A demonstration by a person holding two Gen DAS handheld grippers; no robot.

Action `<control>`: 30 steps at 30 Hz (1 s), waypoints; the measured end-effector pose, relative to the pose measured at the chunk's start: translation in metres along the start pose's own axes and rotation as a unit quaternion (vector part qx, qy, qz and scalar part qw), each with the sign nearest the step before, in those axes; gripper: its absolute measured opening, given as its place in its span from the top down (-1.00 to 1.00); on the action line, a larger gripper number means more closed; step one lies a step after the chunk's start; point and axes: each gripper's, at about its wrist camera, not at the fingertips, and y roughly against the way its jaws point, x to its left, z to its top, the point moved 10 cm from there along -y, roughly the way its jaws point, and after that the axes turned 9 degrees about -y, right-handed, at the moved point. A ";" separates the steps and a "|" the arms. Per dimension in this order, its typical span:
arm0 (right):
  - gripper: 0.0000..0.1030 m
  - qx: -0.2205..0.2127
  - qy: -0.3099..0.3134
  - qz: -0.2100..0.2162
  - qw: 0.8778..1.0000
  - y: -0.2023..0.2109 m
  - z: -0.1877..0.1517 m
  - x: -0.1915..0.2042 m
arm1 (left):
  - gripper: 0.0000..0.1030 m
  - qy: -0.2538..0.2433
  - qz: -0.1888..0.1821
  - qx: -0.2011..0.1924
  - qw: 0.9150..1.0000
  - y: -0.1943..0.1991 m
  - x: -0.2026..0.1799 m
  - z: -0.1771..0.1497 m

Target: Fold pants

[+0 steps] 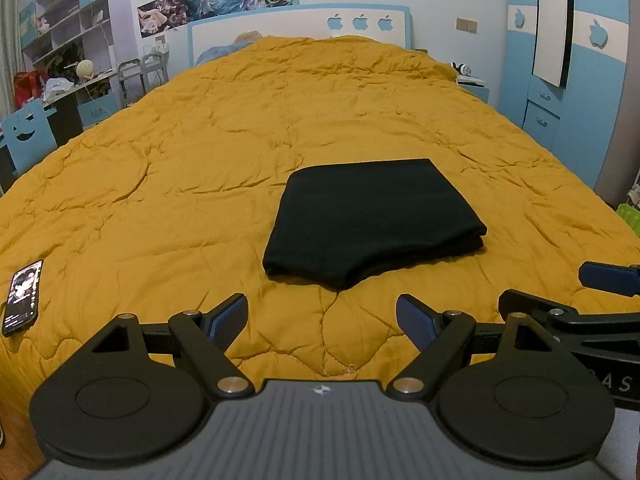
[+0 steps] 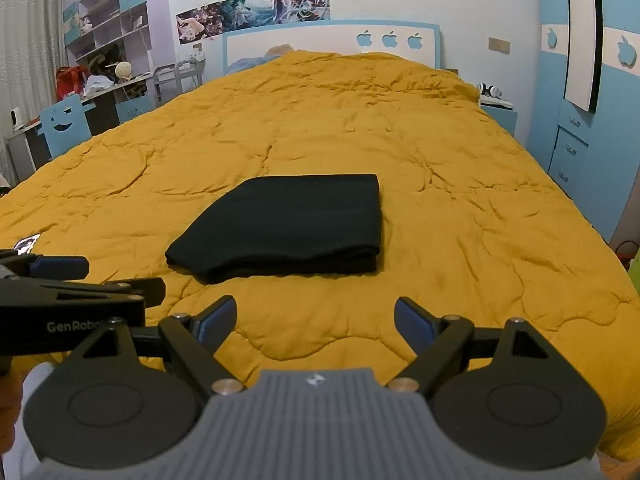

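The black pants (image 1: 372, 220) lie folded into a flat, layered rectangle on the mustard-yellow quilt (image 1: 200, 152) of the bed. They also show in the right wrist view (image 2: 288, 224), left of centre. My left gripper (image 1: 322, 320) is open and empty, held just in front of the near edge of the pants, above the quilt. My right gripper (image 2: 314, 322) is open and empty, a little short of the pants and to their right. Each gripper shows at the edge of the other's view. Neither touches the cloth.
A phone (image 1: 22, 298) with a lit screen lies on the quilt near the bed's left edge. A blue-and-white headboard (image 1: 300, 28) stands at the far end. A desk, a blue chair (image 1: 28, 132) and shelves stand left; a blue wardrobe (image 1: 580, 80) stands right.
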 end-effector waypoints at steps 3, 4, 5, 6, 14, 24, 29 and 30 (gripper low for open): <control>-0.59 -0.001 0.000 0.001 1.000 0.001 0.000 0.001 | -0.90 0.001 0.000 0.000 1.000 0.000 0.000 0.000; -0.60 -0.001 0.000 0.001 1.000 0.001 0.000 0.001 | -0.90 0.000 0.000 -0.001 1.000 0.000 0.001 0.000; -0.59 -0.001 0.000 0.001 1.000 0.001 0.000 0.001 | -0.90 0.000 0.000 -0.001 1.000 0.000 0.000 0.000; -0.59 -0.001 0.000 0.001 1.000 0.001 0.000 0.001 | -0.90 -0.001 0.000 -0.001 1.000 0.001 0.000 0.000; -0.59 0.001 -0.002 0.003 1.000 0.000 0.000 0.000 | -0.90 0.000 0.000 -0.003 1.000 0.003 0.001 0.001; -0.60 0.000 -0.002 0.003 1.000 0.000 0.001 0.000 | -0.90 -0.001 0.001 -0.004 1.000 0.003 0.001 0.002; -0.59 0.001 -0.003 0.002 1.000 0.001 0.001 0.000 | -0.90 0.000 0.001 -0.004 1.000 0.003 0.001 0.001; -0.59 0.001 -0.003 0.002 1.000 0.001 0.001 0.000 | -0.90 0.000 0.001 -0.004 1.000 0.003 0.002 0.002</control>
